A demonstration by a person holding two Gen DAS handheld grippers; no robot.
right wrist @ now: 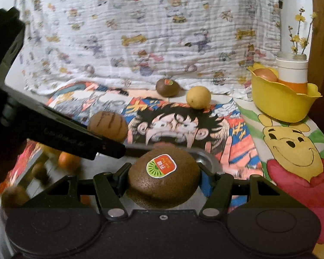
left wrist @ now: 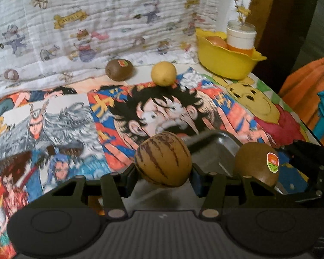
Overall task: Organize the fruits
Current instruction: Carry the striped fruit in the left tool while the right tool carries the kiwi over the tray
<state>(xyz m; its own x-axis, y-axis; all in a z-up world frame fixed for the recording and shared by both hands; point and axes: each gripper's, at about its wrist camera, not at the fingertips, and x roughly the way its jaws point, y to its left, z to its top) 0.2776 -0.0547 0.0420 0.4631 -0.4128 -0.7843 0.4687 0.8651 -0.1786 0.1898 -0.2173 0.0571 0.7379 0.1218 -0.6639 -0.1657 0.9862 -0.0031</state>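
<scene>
Left tongs [left wrist: 163, 172] clamp a striped tan fruit [left wrist: 163, 159], right tongs [right wrist: 164, 181] clamp a stickered kiwi [right wrist: 163, 178], both above a cartoon-covered table [left wrist: 64, 118].

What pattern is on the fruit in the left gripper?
Tan skin with dark purple-brown streaks on the striped fruit; left wrist view.

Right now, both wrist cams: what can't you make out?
- Metal tray: left wrist view, mostly hidden behind the striped fruit and held kiwi.
- Yellow bowl contents: right wrist view, rim and white jar hide most.
- Fruits at lower left: right wrist view, blurred, partly behind the left gripper.
</scene>
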